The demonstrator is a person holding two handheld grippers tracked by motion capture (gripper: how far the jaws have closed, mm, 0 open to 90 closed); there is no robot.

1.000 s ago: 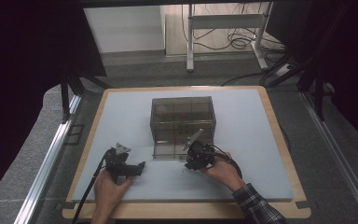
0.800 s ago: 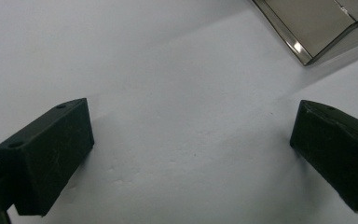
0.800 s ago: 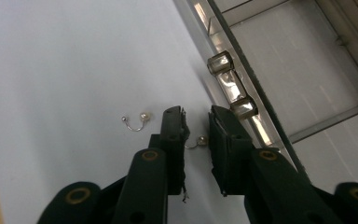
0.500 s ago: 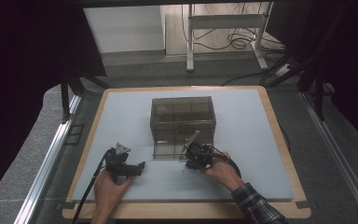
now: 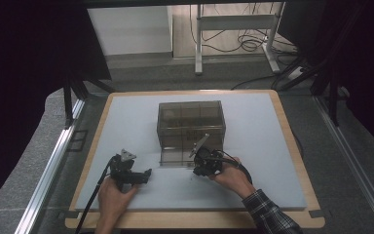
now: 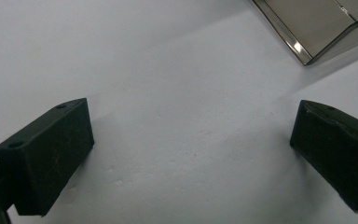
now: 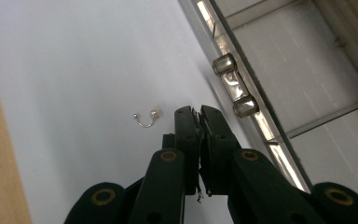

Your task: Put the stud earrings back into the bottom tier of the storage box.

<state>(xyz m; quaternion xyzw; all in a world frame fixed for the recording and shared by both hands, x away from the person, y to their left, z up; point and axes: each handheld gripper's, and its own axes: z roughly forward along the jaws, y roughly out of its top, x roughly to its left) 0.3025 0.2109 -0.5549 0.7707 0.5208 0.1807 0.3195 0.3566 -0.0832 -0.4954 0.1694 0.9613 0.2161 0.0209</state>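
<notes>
With our right gripper [image 7: 199, 110] pinched shut on nothing beside what may be a pearl earring [image 7: 148, 118] near the clear box [image 5: 191, 126], and left gripper [image 6: 191, 154] wide open, we risk flicking it away.

Smoky-grey clear box [image 5: 191, 127] on pale mat [image 5: 126, 117]; plaid sleeve [image 5: 268, 214].

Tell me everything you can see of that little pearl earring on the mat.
The earring is a thin silvery hook, curved like a shallow U, with a small white pearl-like bead at one end and a tiny ball at the other. It lies flat on the pale mat, just beside the right tongs, which are shut and apart from it.
</notes>
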